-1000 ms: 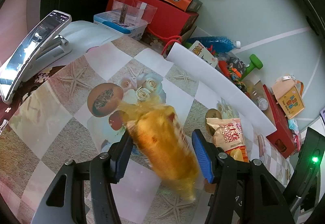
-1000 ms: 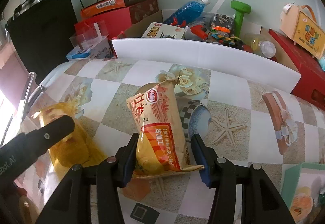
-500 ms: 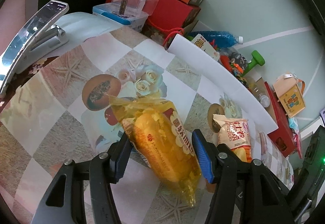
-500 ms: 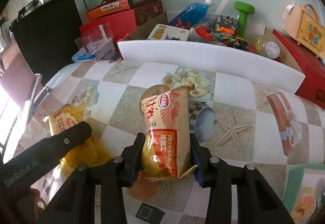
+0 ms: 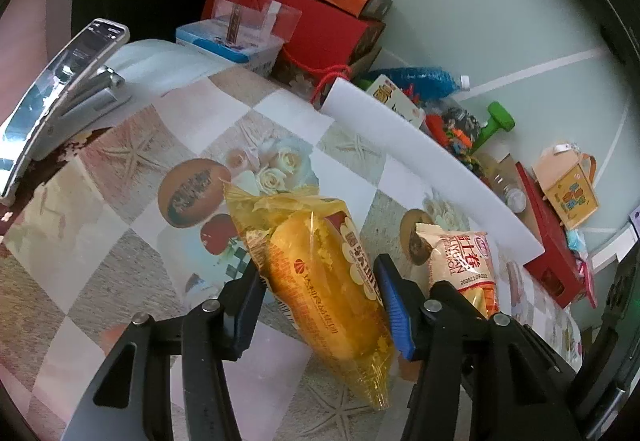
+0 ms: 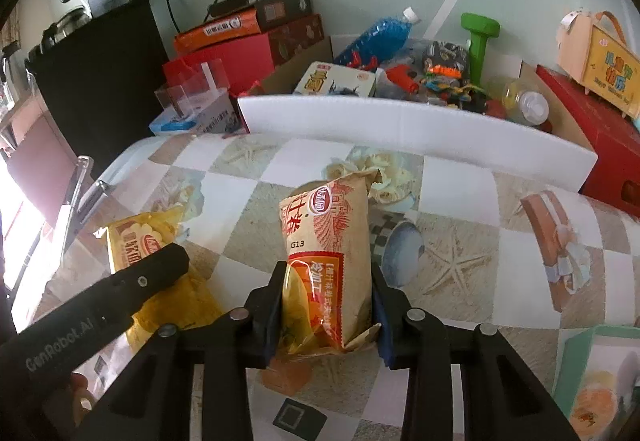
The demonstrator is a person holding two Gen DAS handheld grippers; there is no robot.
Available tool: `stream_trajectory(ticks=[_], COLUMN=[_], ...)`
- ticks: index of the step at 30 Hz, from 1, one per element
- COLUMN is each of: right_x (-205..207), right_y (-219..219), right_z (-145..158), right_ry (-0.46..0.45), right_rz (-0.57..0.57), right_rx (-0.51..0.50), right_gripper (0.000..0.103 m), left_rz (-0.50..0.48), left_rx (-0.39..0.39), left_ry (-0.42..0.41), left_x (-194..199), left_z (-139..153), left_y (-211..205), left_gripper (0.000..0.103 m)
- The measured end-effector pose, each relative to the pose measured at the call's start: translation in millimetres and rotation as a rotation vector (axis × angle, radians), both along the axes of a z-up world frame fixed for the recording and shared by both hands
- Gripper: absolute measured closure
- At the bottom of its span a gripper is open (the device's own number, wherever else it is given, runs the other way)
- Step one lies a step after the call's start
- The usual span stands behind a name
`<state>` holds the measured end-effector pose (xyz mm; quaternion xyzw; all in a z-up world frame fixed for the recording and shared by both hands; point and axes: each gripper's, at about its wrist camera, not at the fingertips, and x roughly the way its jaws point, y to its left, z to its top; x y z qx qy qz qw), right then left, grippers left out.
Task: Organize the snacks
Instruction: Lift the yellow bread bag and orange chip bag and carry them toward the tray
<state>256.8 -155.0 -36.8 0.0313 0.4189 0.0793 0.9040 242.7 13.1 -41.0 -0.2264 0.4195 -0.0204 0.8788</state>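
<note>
A yellow clear snack bag (image 5: pixel 324 281) lies between the fingers of my left gripper (image 5: pixel 320 293), whose pads touch both its sides. It also shows at the left of the right wrist view (image 6: pixel 148 245). A beige and red snack packet (image 6: pixel 328 265) stands upright in my right gripper (image 6: pixel 328 301), squeezed between both fingers. The packet also shows in the left wrist view (image 5: pixel 468 265), to the right of the yellow bag. Both sit over the patterned tablecloth (image 6: pixel 460 249).
A white foam board (image 6: pixel 408 125) stands along the table's far edge. Behind it is a cardboard box of toys with a blue bottle (image 6: pixel 380 29) and a green dumbbell (image 6: pixel 478 41). Red boxes (image 5: pixel 320 29) and a clear container (image 5: pixel 248 25) stand far left.
My right gripper has closed on the beige packet and stood it more upright. The yellow bag has settled between my left fingers, which stand about as wide as before.
</note>
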Motion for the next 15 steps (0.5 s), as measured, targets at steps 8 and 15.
stream_trajectory(ticks=[8, 15], right_x=[-7, -40], right_y=[-6, -11], right_z=[17, 36], right_ry=[-0.038, -0.047], right_rz=[-0.021, -0.055], right_rx=[0.014, 0.033], right_gripper=[0.064, 0.064], left_rz=[0.006, -0.032], left_rx=[-0.002, -0.005], left_ry=[-0.042, -0.109], left_x=[-8, -20], left_z=[13, 38], left_y=[1, -10], left_gripper=[0.047, 0.047])
